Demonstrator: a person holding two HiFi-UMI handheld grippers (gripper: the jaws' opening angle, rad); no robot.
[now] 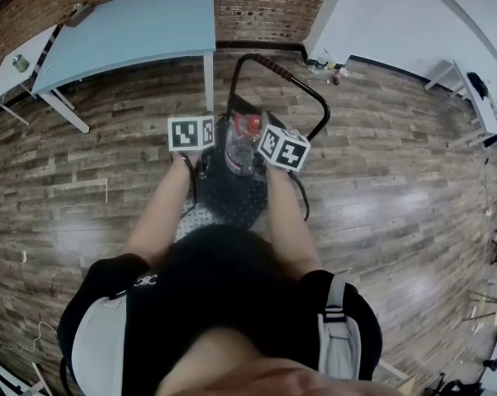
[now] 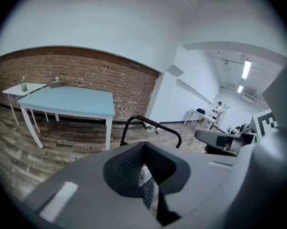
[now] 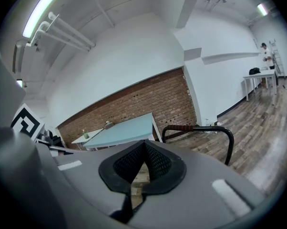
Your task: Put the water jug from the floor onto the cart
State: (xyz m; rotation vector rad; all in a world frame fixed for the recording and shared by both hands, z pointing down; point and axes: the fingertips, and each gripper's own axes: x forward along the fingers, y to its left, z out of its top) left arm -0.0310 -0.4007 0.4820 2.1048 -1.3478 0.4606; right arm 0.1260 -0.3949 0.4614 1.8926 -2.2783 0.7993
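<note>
Standing over the cart (image 1: 201, 217) on a wood floor (image 1: 92, 188), we hold a gripper in each hand, one either side of the jug (image 1: 242, 145). The clear jug w/ red cap stands upright btwn the L cube (image 1: 191, 133) and R cube (image 1: 283, 148), over the cart's black deck, on the half toward the handle (image 1: 291, 79). Whether its base rests on the deck we can't tell. L gripper (image 2: 144, 152): jaws fully together, nothing clamped that we can make out, though a sliver of clear plastic w/ a red fleck shows thru the slit below the pads (image 2: 129, 168). R gripper (image 3: 144, 150): jaws likewise closed, pads meeting, only floor boards seen thru the gap beneath. Ahead, the black handle w/ its reddish grip arches up from the cart's far end. Beyond it, to the left, a light-blue table (image 1: 133, 27) stands near a brick wall (image 1: 261, 7). A smaller white table (image 1: 5, 77) sits just beside the blue one.
</note>
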